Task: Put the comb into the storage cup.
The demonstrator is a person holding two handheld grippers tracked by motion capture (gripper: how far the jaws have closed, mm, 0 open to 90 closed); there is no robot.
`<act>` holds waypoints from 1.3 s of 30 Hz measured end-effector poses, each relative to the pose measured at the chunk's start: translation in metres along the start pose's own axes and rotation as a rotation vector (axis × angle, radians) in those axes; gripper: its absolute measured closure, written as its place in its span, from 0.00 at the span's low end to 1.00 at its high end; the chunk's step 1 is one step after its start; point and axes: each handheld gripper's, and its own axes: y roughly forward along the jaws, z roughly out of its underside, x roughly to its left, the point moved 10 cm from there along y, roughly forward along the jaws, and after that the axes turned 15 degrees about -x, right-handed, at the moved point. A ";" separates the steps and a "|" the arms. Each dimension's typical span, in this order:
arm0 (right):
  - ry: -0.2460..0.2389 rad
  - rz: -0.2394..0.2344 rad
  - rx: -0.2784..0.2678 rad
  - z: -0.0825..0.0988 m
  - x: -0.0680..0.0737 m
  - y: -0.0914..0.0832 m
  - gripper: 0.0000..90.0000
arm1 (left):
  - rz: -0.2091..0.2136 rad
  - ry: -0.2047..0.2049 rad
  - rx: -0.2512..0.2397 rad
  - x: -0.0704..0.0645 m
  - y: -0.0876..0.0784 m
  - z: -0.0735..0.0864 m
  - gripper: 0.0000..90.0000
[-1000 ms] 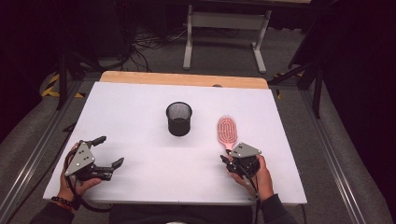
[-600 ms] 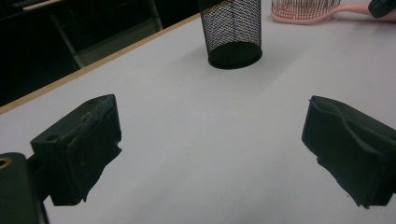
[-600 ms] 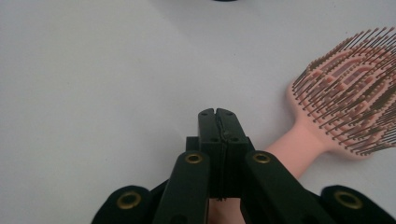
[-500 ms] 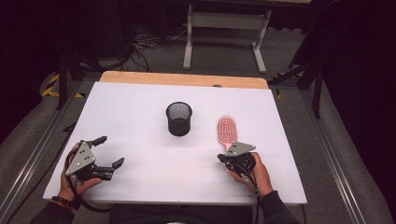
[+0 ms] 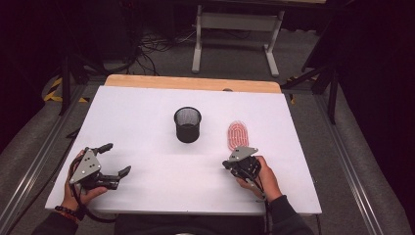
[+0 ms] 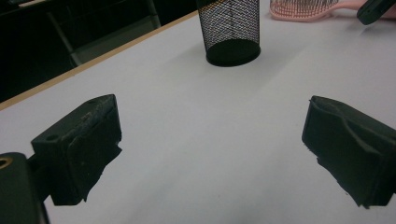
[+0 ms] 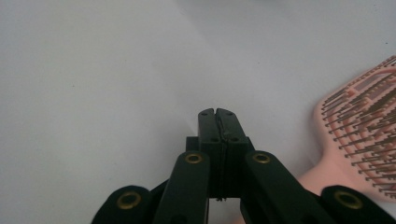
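We are holding the right gripper (image 5: 229,164) low over the near right part of the white bench (image 5: 147,112), its fingers pressed flat together with nothing between them. The right gripper view shows the two black fingers (image 7: 208,122) meeting along a thin seam above bare bench. They have just been closing, and they are closing on nothing.

The pink brush (image 5: 238,134) is lying flat on the bench just beyond that gripper, bristles up. In the right gripper view the brush (image 7: 359,140) is sitting just to the right of the shut fingers, its head slanting off the right edge and its handle running down beside the gripper's body. We cannot tell whether the gripper is touching the handle.

We are holding the left gripper (image 5: 115,159) over the near left part of the bench, well apart from the brush. Its fingers are standing wide, holding nothing; in the left gripper view one finger (image 6: 88,140) is rising at the left and the other at the right, with bare bench between them.

A black mesh cup (image 5: 187,124) is standing upright near the middle of the bench, left of the brush and apart from it. The left gripper view is looking straight toward the cup (image 6: 231,29), with the brush (image 6: 303,8) beyond it at the top right.
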 end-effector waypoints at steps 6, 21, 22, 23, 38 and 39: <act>-0.016 -0.002 0.055 0.005 0.003 0.005 1.00 | 0.001 0.000 0.007 0.000 0.000 0.001 0.06; 0.006 0.019 0.070 0.013 -0.001 -0.006 1.00 | -0.003 0.004 0.013 0.003 -0.002 0.003 0.06; 0.007 0.020 0.071 0.013 -0.001 -0.007 1.00 | -0.003 0.000 0.014 0.003 -0.002 0.003 0.06; 0.006 0.022 0.073 0.014 -0.001 -0.009 1.00 | -0.003 0.001 0.015 0.003 -0.002 0.003 0.06; 0.019 0.058 0.087 0.027 -0.012 -0.026 1.00 | -0.005 0.000 0.013 0.005 -0.003 0.003 0.07; 0.019 0.060 0.086 0.028 -0.013 -0.027 1.00 | -0.004 -0.001 0.013 0.005 -0.003 0.003 0.07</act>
